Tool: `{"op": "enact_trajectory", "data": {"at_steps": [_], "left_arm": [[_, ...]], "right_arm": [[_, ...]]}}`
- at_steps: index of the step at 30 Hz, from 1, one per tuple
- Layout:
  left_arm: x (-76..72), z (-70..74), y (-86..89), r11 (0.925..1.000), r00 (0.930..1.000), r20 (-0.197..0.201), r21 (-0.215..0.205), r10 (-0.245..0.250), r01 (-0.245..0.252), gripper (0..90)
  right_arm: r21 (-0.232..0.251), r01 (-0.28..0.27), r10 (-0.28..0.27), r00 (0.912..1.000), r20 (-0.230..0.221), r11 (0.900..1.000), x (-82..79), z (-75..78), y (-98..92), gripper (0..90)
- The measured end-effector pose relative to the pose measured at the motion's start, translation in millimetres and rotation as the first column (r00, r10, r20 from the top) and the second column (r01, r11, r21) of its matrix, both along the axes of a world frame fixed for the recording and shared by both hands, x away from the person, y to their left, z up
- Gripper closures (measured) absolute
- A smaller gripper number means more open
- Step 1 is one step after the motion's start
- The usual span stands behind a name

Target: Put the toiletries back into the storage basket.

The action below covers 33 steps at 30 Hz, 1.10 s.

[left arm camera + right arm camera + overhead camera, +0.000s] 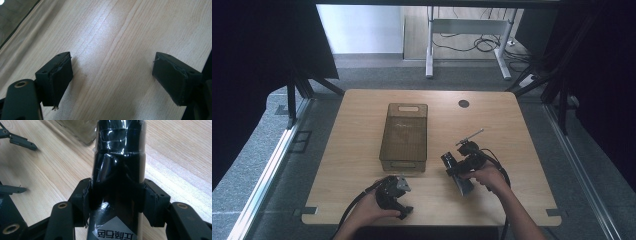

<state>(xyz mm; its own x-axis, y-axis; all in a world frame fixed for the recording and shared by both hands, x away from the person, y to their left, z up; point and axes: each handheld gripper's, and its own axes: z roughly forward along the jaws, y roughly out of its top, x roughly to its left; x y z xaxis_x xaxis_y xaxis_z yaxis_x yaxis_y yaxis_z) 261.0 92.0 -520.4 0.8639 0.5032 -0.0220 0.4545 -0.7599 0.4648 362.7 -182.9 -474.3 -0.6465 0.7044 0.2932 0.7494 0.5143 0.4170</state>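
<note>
Held thing: a black bottle (117, 170) wrapped in glossy film is clamped between the pads of the right hand-held gripper (117, 202); a grey label with printed characters is seen low on its body.
Where the bottle is: in the high view the black bottle (457, 172) is seen tilted over the counter (362, 130), right of the middle and near the front edge, just right of the basket's near end.
Left hand-held gripper: the left hand-held gripper (394, 192) is held at the front edge of the counter, below the basket; in its own view the left hand-held gripper (112, 80) is seen with its jaws set wide and only bare wood grain between them.
Surroundings: a translucent brownish basket (404, 131) with handle slots is stood lengthwise in the middle of the counter; a round dark grommet hole (463, 103) is set near the far edge.
In the way: between bottle and basket a narrow strip of bare wood is left; the two are close but apart.
High view alone: the whole layout, both forearms, the trailing cables and a desk frame (467, 45) on the floor beyond are taken in.
Right gripper view alone: the film's creases, the label and a corner of the basket (77, 131) behind the bottle are made out.
</note>
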Motion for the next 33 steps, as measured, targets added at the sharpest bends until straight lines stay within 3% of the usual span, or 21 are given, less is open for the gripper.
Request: {"op": "enact_trajectory", "data": {"at_steps": [5, 18, 33], "left_arm": [[-0.3, -1.0, -1.6, 1.0000, 1.0000, -0.005, -0.009, -0.004, 0.004, 15.7], [-0.3, -1.4, -1.8, 0.9999, 1.0000, -0.004, -0.012, -0.005, 0.005, 15.0], [-0.9, -1.8, -3.5, 0.9999, 1.0000, -0.004, -0.015, -0.006, 0.006, 14.4]], "right_arm": [[0.000, -0.012, 0.012, 0.9999, 0.003, 1.000, -1.5, -1.7, 3.9, 45.5], [-0.059, -0.055, 0.055, 0.9985, 0.004, 0.997, -5.5, -14.7, 18.8, 45.4], [-0.060, -0.065, 0.065, 0.9979, -0.005, 0.996, -8.6, -21.4, 21.8, 45.3]]}}
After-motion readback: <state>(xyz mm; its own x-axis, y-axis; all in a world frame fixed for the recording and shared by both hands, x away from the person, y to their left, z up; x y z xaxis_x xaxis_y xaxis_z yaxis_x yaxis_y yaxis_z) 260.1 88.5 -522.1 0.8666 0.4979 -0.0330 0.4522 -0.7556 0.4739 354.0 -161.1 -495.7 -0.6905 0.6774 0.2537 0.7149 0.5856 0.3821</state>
